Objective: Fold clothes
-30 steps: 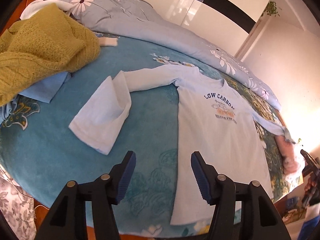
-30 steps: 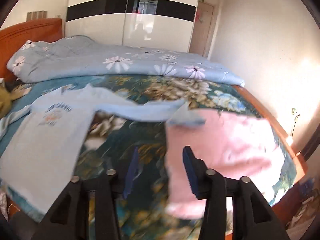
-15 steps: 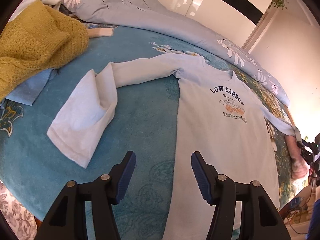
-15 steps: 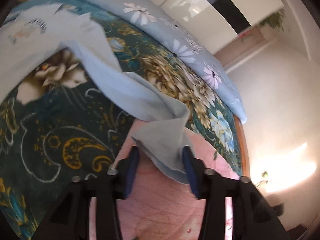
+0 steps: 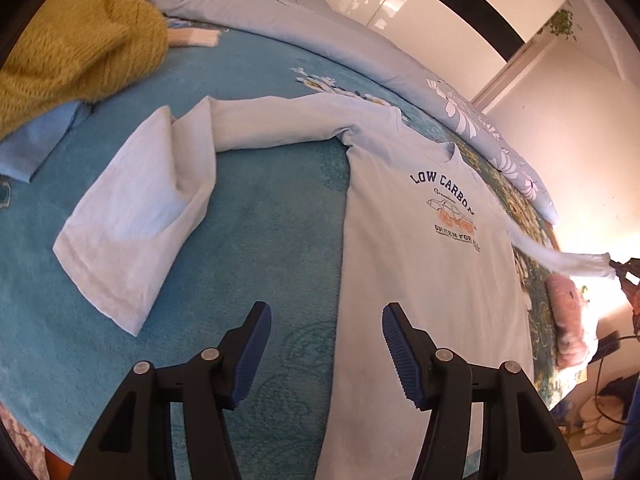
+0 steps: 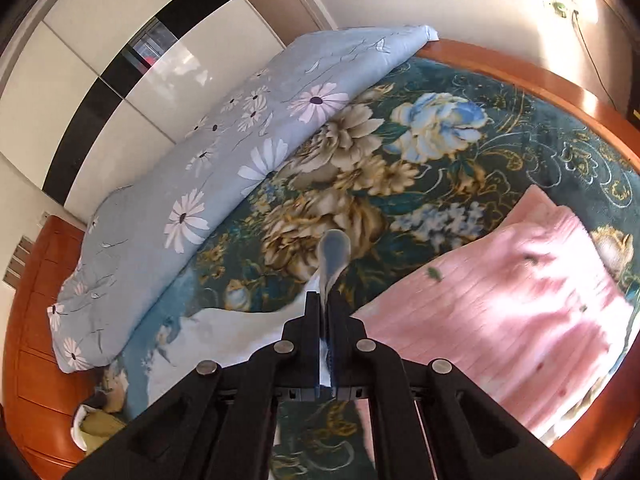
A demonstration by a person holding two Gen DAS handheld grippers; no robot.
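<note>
The shirt is spread face up on the bed, its long axis running near to far. Its right cuff is clenched in the right claw and held off the bed, stretched rightward. The left claw is released, empty, above the shirt's near left edge; the left sleeve lies folded to its far left.

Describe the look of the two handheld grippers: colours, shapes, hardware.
Both match. The left gripper has black angular plastic linkage arms with round silver pivot bolts and ribbed blue pads. The right gripper shows the same black arms and silver bolts. No sleeves are visible.
</note>
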